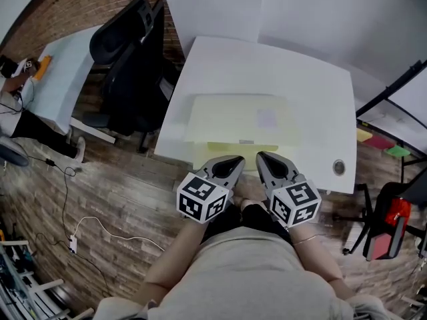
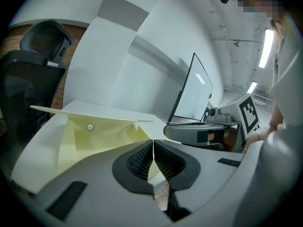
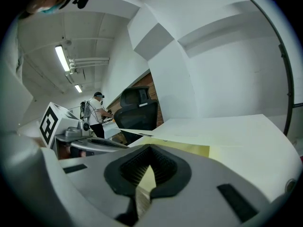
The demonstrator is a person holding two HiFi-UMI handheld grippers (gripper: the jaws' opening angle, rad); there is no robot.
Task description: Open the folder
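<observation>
At the 6 o'clock edge of the white table (image 1: 313,79) lies the pale yellow folder (image 1: 240,119). At 7 o'clock the left gripper (image 1: 233,161) is closed tight on its front edge. Just beside it, at 5 o'clock, the right gripper (image 1: 267,158) pinches that edge too

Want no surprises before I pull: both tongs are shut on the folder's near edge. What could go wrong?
1. The folder lies at the table's near edge; a pull toward you may drag it off.
2. The left tongs and right tongs pinch thin sheet close together; if either holds both layers, the folder may stay shut or crease.
</observation>
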